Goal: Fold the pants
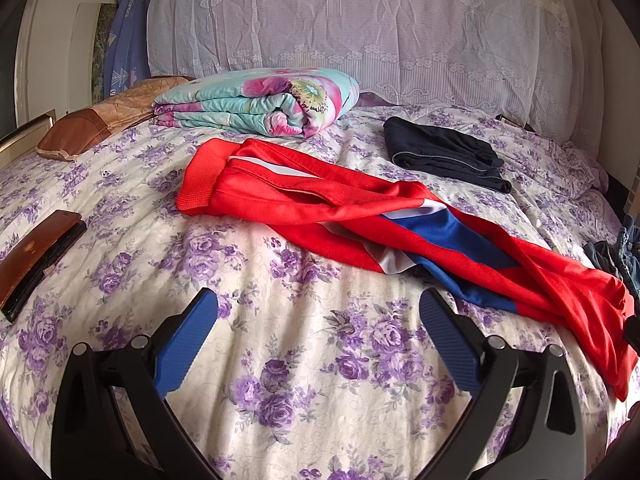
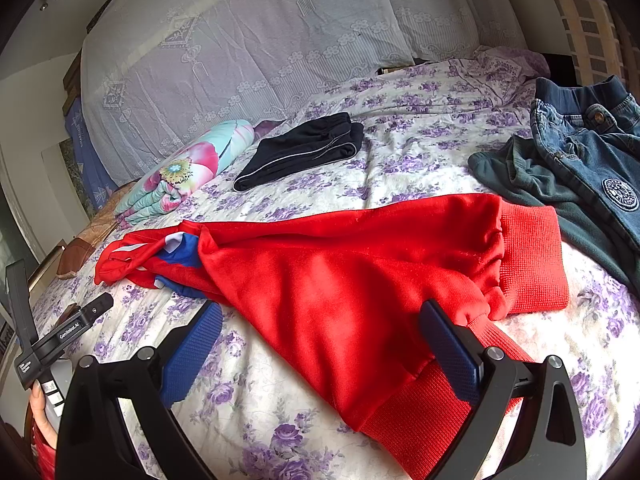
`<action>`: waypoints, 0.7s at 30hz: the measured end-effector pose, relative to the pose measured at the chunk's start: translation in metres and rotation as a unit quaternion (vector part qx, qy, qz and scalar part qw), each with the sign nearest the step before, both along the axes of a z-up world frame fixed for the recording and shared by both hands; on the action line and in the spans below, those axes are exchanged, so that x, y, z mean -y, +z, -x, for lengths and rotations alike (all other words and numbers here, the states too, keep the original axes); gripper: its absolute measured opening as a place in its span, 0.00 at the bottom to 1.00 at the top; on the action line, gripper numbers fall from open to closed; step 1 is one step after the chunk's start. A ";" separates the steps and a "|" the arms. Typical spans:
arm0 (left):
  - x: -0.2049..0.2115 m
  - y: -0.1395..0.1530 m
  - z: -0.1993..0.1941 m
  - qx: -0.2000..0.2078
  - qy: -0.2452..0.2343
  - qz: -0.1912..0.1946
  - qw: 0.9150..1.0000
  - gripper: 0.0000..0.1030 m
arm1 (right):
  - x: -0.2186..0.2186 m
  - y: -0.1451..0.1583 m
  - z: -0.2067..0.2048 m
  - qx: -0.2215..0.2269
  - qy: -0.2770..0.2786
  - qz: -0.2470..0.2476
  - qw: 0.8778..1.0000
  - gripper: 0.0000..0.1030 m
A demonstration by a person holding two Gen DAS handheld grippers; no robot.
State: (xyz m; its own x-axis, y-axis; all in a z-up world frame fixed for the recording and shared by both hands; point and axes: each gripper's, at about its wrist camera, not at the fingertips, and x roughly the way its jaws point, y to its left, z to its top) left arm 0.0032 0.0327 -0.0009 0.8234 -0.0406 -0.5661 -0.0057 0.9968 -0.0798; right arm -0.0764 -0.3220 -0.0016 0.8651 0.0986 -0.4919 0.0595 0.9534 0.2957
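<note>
Left gripper [image 1: 318, 344] is spread wide, nothing between its blue pads [image 1: 188, 344] — it hovers over bare floral bedsheet [image 1: 304, 396], just short of the red pants [image 1: 344, 208].

Right gripper [image 2: 320, 348] is also spread wide, over the pants [image 2: 328, 280]; the right pad [image 2: 450, 352] sits against the red fabric near a ribbed cuff [image 2: 532, 256], the left pad over bare sheet [image 2: 248, 392]. Neither is clamped on anything.

Pants lie unfolded and twisted across the middle of the bed — a ribbed red band [image 1: 200, 178] toward the headboard side in the left view, legs crossing with blue and white panels [image 1: 444, 236], running off toward the bed's right edge.

Around them:
- folded dark garment [image 1: 444, 152], well apart, further back
- folded floral quilt [image 1: 260, 98] by the lace-covered headboard [image 1: 360, 20]
- brown pillow [image 1: 104, 116] beside the quilt
- brown wallet-like case [image 1: 36, 256] near the bed's left side
- denim pants [image 2: 588, 144] on a dark green garment [image 2: 516, 176], touching the red cuff
</note>
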 end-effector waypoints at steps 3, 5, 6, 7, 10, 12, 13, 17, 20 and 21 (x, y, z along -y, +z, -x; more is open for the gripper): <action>0.000 0.000 0.000 0.000 0.000 0.000 1.000 0.95 | 0.000 0.000 0.000 0.000 0.000 0.000 1.000 0.97; 0.000 0.000 0.000 0.000 0.000 0.001 1.000 0.95 | 0.001 0.000 -0.001 0.000 0.000 0.000 1.000 0.97; 0.000 0.000 0.000 0.000 0.000 0.001 1.000 0.95 | 0.000 0.000 0.000 0.000 0.000 -0.001 1.000 0.97; 0.000 0.000 0.000 0.000 0.001 0.001 1.000 0.95 | -0.001 0.000 0.000 0.000 0.000 -0.001 1.000 0.97; -0.001 0.000 0.001 0.000 0.001 0.004 1.000 0.95 | 0.000 0.000 0.000 0.000 0.000 -0.001 1.000 0.97; -0.001 0.000 0.001 -0.001 0.001 0.007 1.000 0.95 | 0.000 0.001 0.000 0.000 0.000 -0.002 1.000 0.97; -0.001 0.000 0.001 -0.002 0.001 0.009 1.000 0.95 | 0.000 0.001 0.000 -0.001 0.000 -0.001 1.000 0.97; -0.009 -0.006 -0.009 -0.029 -0.021 0.053 0.998 0.95 | 0.000 0.002 0.000 -0.001 0.000 -0.002 1.000 0.97; -0.034 -0.014 -0.028 -0.066 -0.039 0.146 0.986 0.95 | 0.001 -0.002 0.000 -0.002 -0.001 -0.003 1.000 0.97; -0.044 -0.016 -0.034 -0.074 -0.036 0.178 0.981 0.95 | 0.001 -0.002 0.000 -0.003 -0.001 -0.003 1.000 0.97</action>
State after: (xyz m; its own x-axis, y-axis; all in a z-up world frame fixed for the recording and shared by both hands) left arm 0.0369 0.0767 -0.0174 0.7215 -0.3124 -0.6179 0.0256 0.9039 -0.4270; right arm -0.0762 -0.3229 -0.0033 0.8627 0.0996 -0.4959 0.0634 0.9514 0.3015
